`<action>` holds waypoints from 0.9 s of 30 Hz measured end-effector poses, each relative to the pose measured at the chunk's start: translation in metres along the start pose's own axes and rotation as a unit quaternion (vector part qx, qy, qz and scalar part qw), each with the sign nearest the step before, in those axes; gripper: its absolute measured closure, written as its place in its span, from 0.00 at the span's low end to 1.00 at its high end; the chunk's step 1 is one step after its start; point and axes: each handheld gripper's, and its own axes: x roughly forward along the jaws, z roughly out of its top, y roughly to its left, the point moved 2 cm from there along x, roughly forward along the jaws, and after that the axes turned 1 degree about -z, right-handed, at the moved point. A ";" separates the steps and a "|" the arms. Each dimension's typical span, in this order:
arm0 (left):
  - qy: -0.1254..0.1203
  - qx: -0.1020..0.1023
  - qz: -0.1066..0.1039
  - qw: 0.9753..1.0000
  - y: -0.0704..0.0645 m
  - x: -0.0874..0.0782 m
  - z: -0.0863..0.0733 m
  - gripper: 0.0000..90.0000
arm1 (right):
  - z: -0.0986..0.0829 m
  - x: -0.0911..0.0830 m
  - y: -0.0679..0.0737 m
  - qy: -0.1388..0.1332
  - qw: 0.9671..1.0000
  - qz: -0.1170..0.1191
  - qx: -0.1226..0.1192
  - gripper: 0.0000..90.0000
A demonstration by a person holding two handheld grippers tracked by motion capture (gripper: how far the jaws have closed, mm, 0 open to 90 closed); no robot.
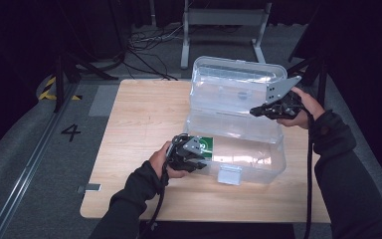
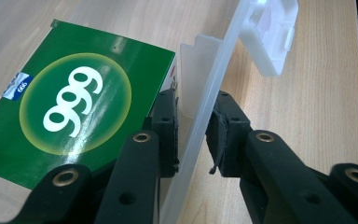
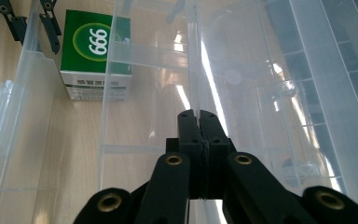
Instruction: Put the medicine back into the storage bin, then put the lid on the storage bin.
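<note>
The clear plastic box (image 1: 238, 149) stands open on the wooden desk (image 1: 139, 124), its lid (image 1: 236, 82) raised upright at the far side. Because the plastic is see-through and catches glare, the walls and inner dividers are hard to trace in the high view, and the green carton (image 1: 206, 145) inside shows there only as a small patch half covered by the left gripper (image 1: 195, 162). The carton's lower edge is cut off in the left gripper view.

In the left gripper view the left gripper (image 2: 193, 135) straddles the box's thin front wall (image 2: 200, 102): one jaw sits inside against the green carton (image 2: 70, 112), the other outside over the desk (image 2: 307, 93). The jaws stand slightly apart, with a narrow gap showing beside the wall, so whether they actually pinch it cannot be told. The white latch (image 2: 275, 32) hangs from the rim farther along.

The right gripper (image 1: 258, 110) reaches in from the right near the lid. In the right gripper view its jaws are pressed together (image 3: 199, 114) with nothing visible between them, pointing along a clear divider (image 3: 193, 60) above the box's interior. The green carton (image 3: 98, 51) lies flat in the far left compartment.
</note>
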 end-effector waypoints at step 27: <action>0.001 0.001 -0.003 1.000 -0.004 0.000 -0.001 0.81 | 0.001 -0.012 0.032 -0.010 1.000 -0.002 -0.008 1.00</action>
